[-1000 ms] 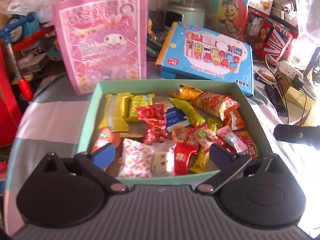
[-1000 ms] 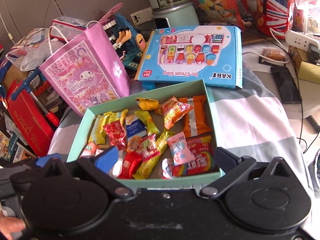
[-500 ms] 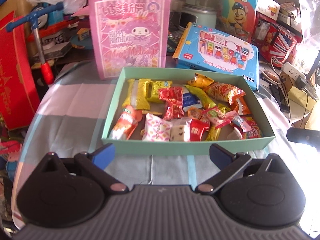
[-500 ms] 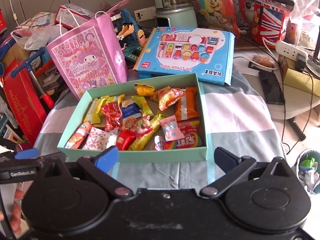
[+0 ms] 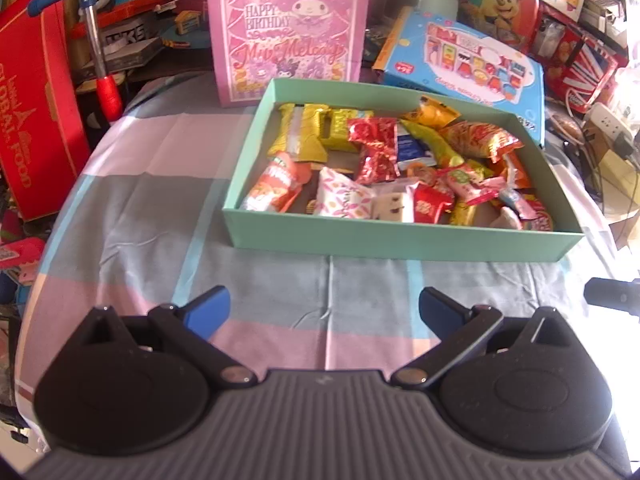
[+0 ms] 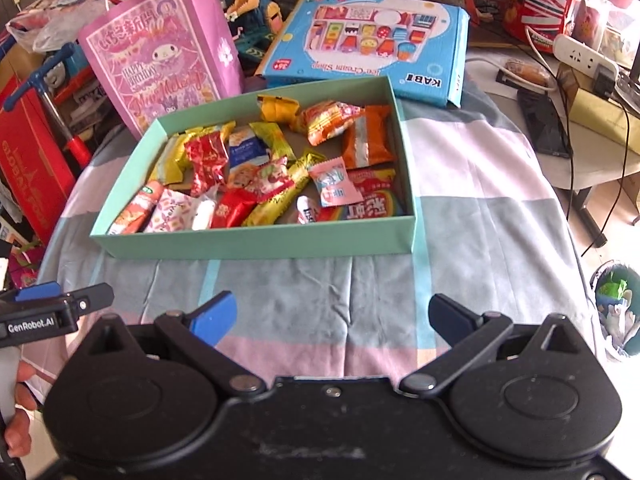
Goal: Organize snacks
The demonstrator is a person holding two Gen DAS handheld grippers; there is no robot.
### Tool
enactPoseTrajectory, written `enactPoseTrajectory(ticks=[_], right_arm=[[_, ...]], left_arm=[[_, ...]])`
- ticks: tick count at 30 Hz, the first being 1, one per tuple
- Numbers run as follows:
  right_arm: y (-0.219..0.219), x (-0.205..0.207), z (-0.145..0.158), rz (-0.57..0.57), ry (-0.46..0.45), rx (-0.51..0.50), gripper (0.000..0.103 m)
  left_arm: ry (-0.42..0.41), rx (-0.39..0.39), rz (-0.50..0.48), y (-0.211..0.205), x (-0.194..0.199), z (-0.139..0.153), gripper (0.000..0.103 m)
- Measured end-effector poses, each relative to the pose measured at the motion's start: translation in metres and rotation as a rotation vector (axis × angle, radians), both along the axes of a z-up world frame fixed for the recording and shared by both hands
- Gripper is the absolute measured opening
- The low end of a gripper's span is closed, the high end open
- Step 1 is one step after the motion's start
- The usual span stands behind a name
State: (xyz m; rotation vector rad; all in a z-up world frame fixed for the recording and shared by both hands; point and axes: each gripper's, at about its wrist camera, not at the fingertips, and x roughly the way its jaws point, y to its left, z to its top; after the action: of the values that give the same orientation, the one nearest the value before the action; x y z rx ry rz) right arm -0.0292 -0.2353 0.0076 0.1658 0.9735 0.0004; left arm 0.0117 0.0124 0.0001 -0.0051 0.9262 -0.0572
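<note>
Pink gift bag (image 5: 286,28) and blue toy box (image 5: 464,60) crowd behind the snack box (image 5: 400,236) (full), which sits at 12 o'clock; my left claw (image 5: 324,308) and right claw (image 6: 334,316) both spread, empty.

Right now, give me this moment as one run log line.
left tongs: open, empty | right tongs: open, empty | both over tablecloth, short of green box | snacks loose in box

Behind, a pink gift bag (image 5: 286,36) stood upright beside a blue toy box (image 6: 372,42) — further right, a white power strip (image 6: 582,56).
</note>
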Motion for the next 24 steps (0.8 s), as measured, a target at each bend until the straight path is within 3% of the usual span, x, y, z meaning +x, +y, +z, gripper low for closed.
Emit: enactPoseTrajectory(ticks=[24], right_arm=[[0.006,0.023,-0.022,0.003,0.074,-0.036,0.103]], left_arm=[[0.053,0.05,0.029,0.002,0.021,-0.016,0.103]])
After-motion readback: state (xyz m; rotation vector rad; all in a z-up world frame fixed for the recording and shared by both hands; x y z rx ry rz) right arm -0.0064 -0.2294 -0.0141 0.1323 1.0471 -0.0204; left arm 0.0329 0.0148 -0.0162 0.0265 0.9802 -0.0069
